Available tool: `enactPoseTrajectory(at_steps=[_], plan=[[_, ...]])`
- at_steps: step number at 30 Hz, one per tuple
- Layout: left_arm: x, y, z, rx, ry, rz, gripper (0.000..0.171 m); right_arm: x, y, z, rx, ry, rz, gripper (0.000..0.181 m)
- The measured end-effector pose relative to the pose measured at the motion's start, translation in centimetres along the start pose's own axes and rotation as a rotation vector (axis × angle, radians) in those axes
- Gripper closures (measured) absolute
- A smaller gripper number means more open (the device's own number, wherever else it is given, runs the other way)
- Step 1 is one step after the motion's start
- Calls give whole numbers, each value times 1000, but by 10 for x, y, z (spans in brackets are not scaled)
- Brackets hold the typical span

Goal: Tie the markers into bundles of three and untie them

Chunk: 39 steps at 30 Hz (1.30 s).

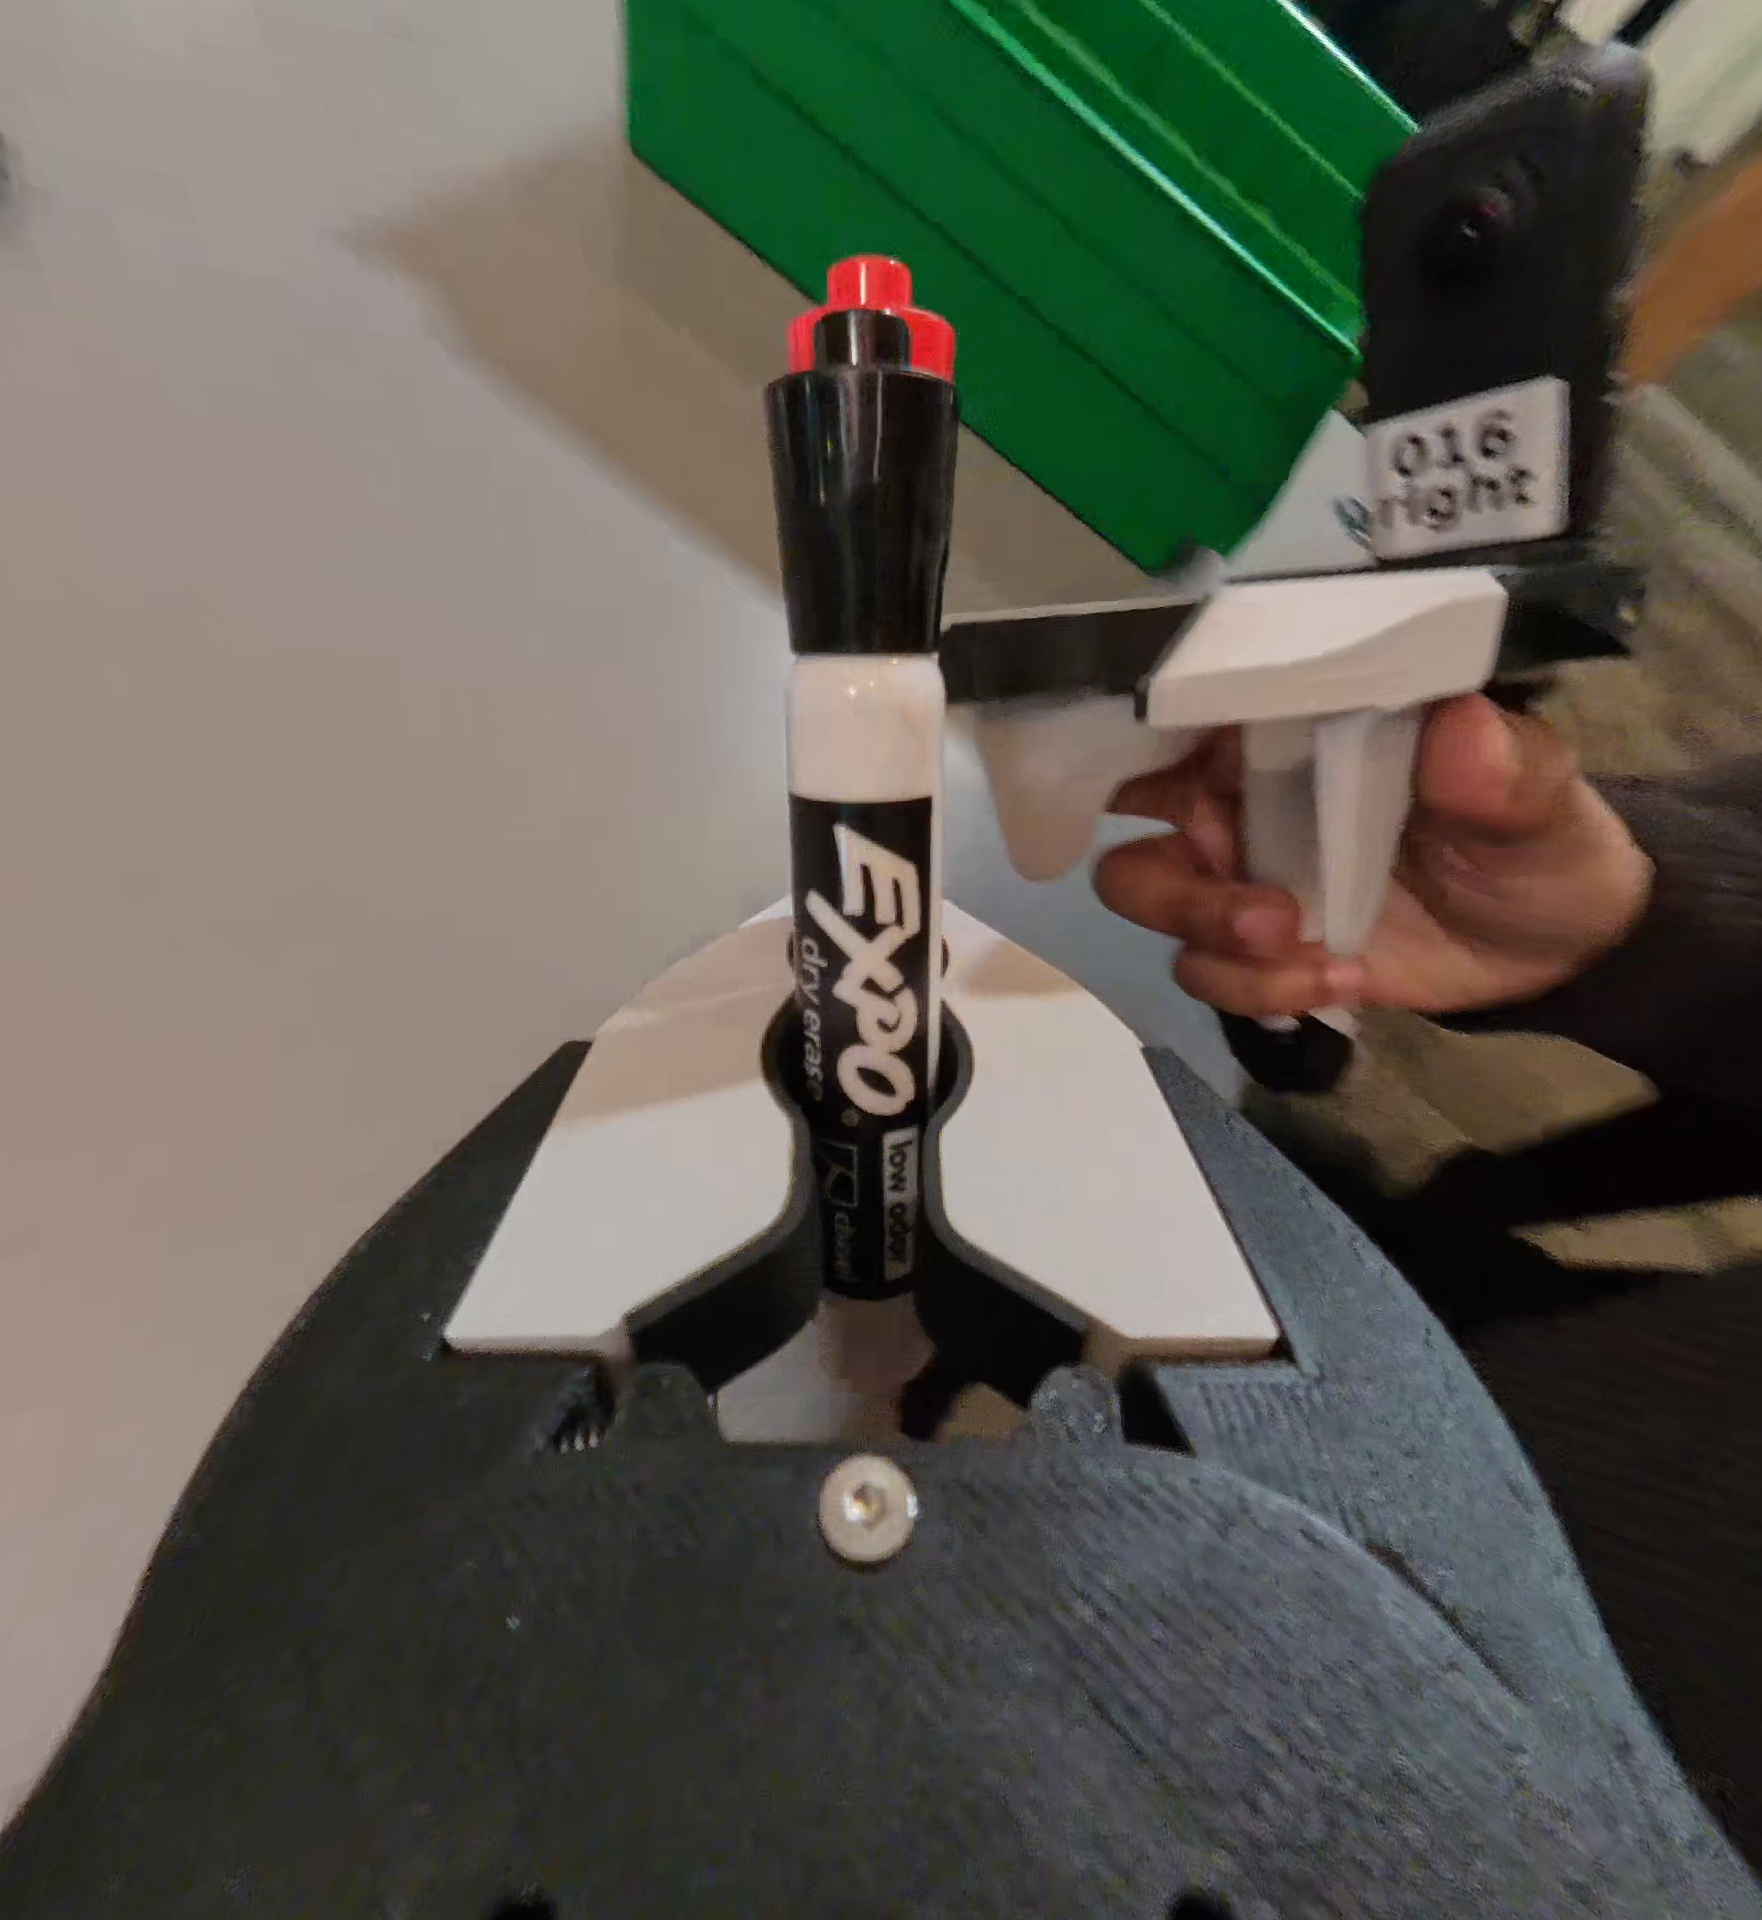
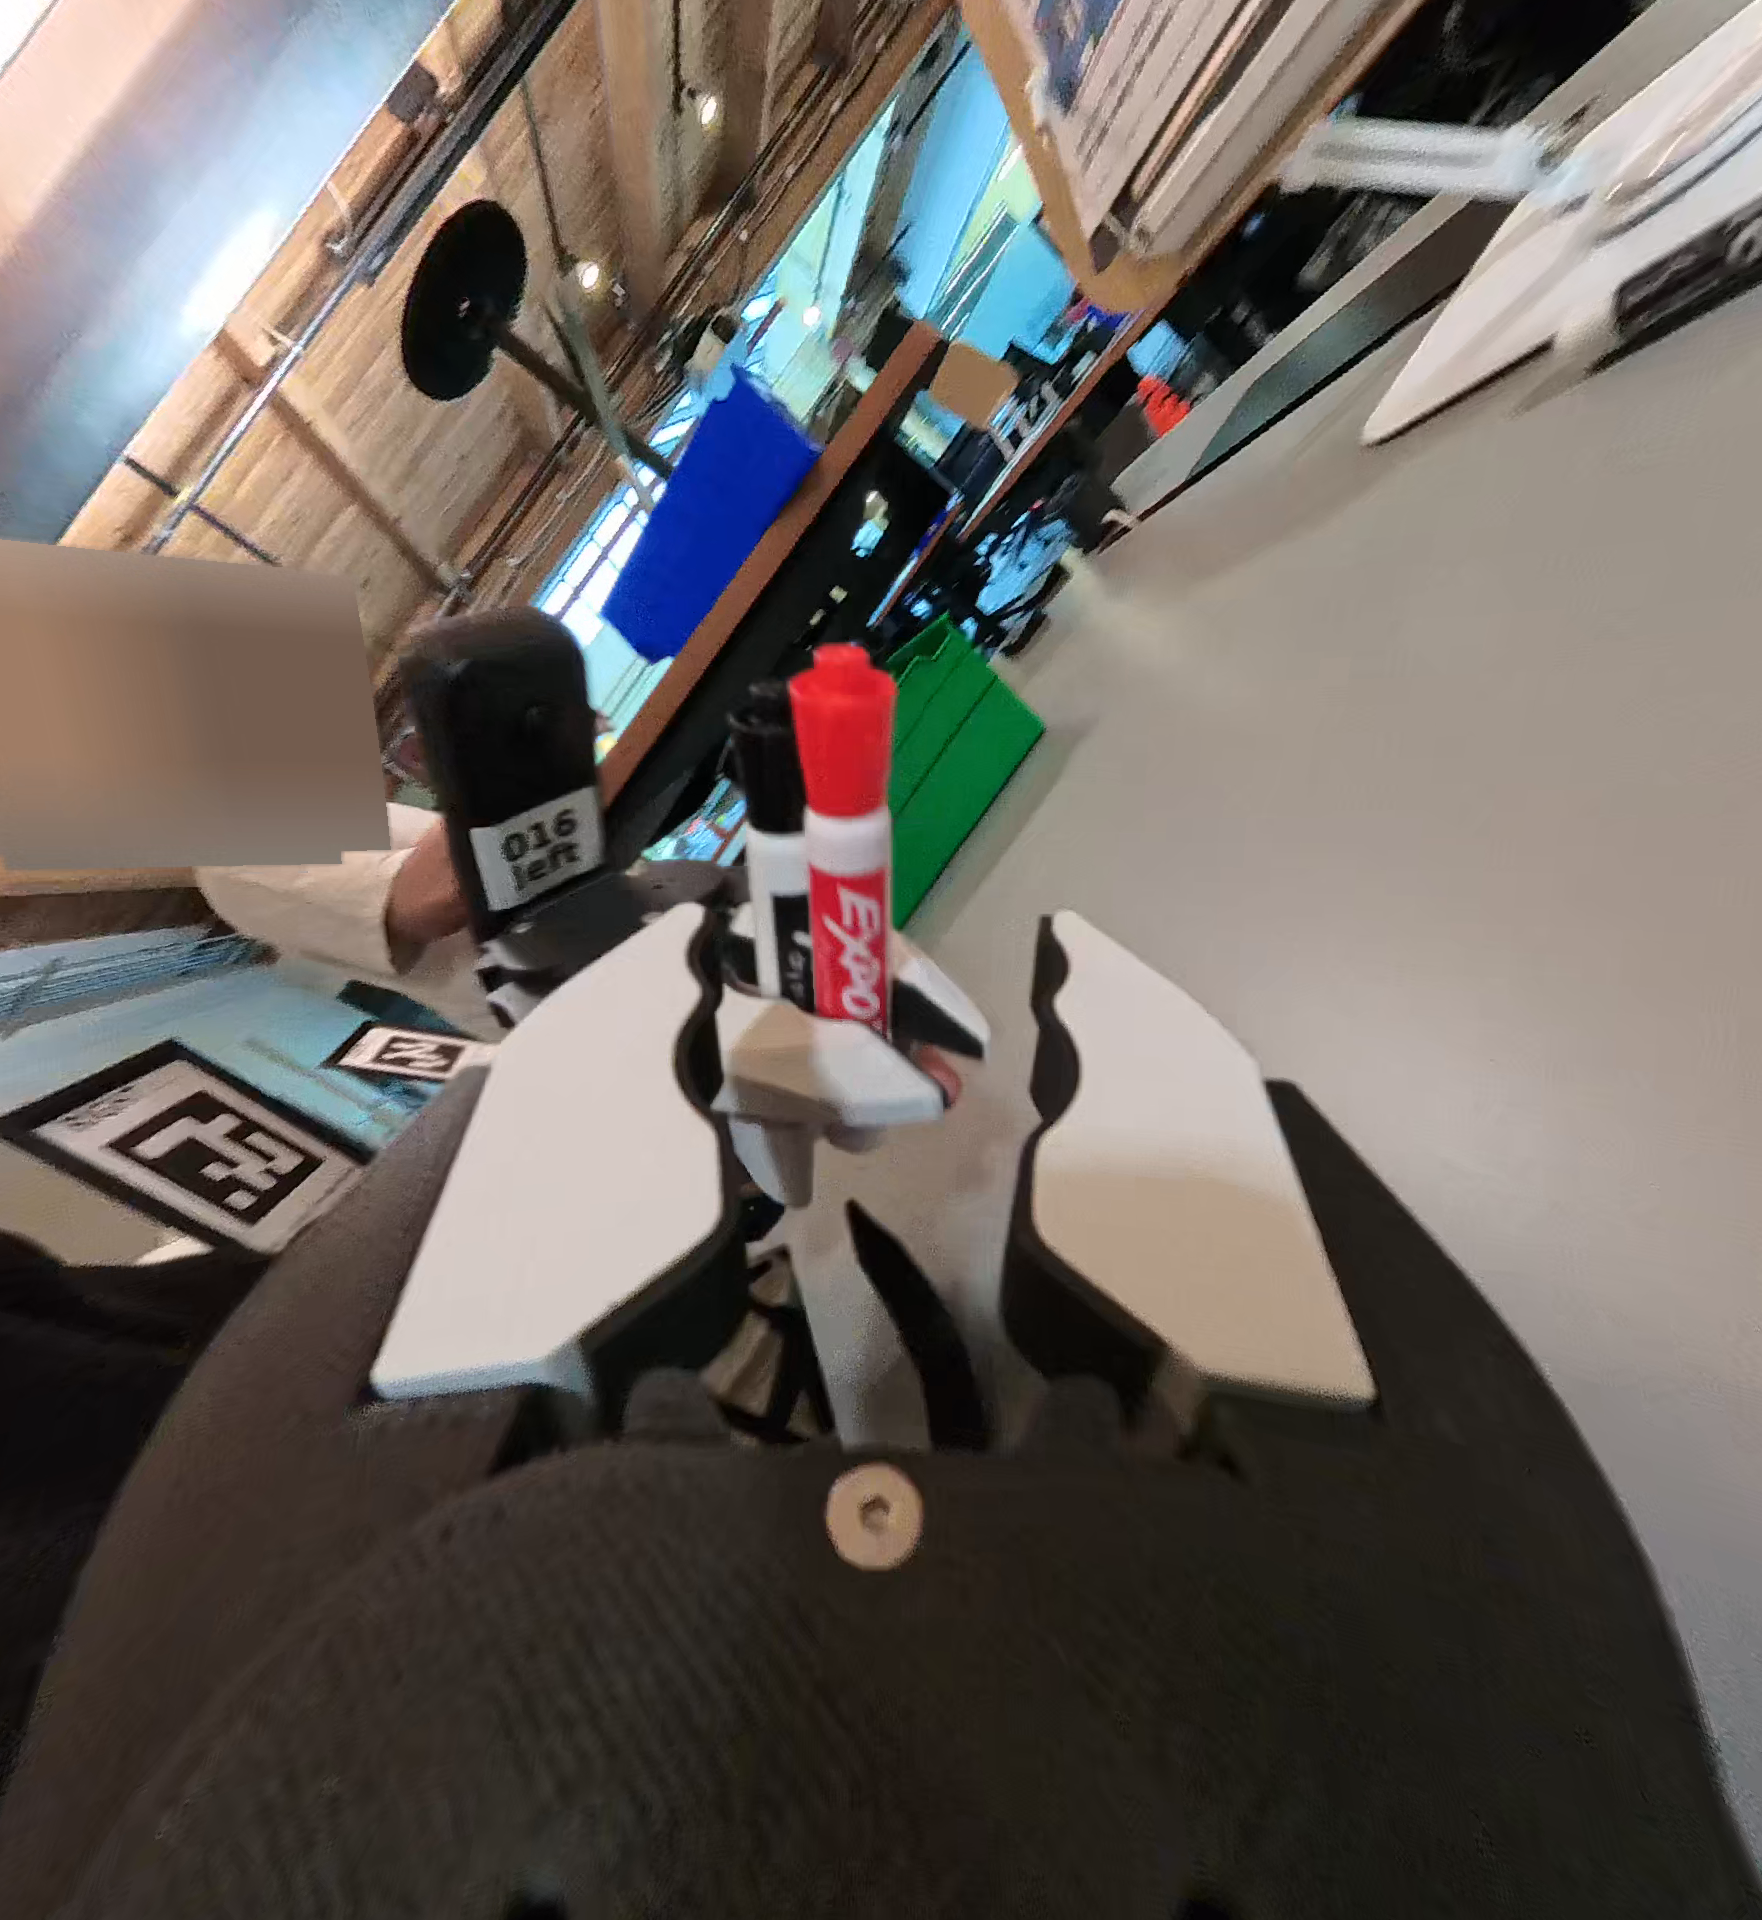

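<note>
Three capped dry-erase markers (image 1: 861,665), black and red, clamped upright in left hand-held gripper (image 1: 861,997) for bundling; right hand-held gripper (image 2: 872,1013) wide, empty.

In the left wrist view, we see a bundle of markers (image 1: 861,831) standing at the centre, clamped between our left gripper (image 1: 861,997). Our right gripper (image 1: 1022,727) sits at three o'clock, just beside the bundle. A stack of bins (image 1: 1012,260) lies at one o'clock, behind it, on the table (image 1: 285,623).
</note>
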State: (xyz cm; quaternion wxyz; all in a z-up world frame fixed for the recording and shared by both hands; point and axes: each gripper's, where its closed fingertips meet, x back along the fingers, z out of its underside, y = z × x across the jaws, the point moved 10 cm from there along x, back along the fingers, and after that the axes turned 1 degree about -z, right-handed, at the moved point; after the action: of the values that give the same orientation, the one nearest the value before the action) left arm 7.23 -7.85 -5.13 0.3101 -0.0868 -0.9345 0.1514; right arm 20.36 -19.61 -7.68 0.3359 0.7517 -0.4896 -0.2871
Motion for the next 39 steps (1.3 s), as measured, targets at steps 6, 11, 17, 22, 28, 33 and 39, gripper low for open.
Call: enactPoseTrajectory(at_steps=[6, 11, 17, 22, 28, 33, 39], plan=[[-5, -20, 4, -277, -94, -258, 157, -11, 31, 6, 269, -38, 80, 124], [-10, -32, 7, -295, -157, -301, 158, -17, 43, 15, 339, -69, 126, 129], [-13, -38, 12, -406, -133, -330, 158, -13, 37, 14, 283, -36, 70, 143], [-12, -39, 11, -426, -141, -335, 157, -11, 37, 12, 287, -13, 59, 146], [-14, -36, 13, -415, -98, -332, 157, -12, 34, 12, 259, 17, 63, 147], [-18, -29, 15, -293, -37, -220, 157, -14, 29, 15, 233, 43, 112, 145], [-13, 3, 15, 57, 208, 177, 157, 0, 24, -9, 391, 125, 81, 121]])
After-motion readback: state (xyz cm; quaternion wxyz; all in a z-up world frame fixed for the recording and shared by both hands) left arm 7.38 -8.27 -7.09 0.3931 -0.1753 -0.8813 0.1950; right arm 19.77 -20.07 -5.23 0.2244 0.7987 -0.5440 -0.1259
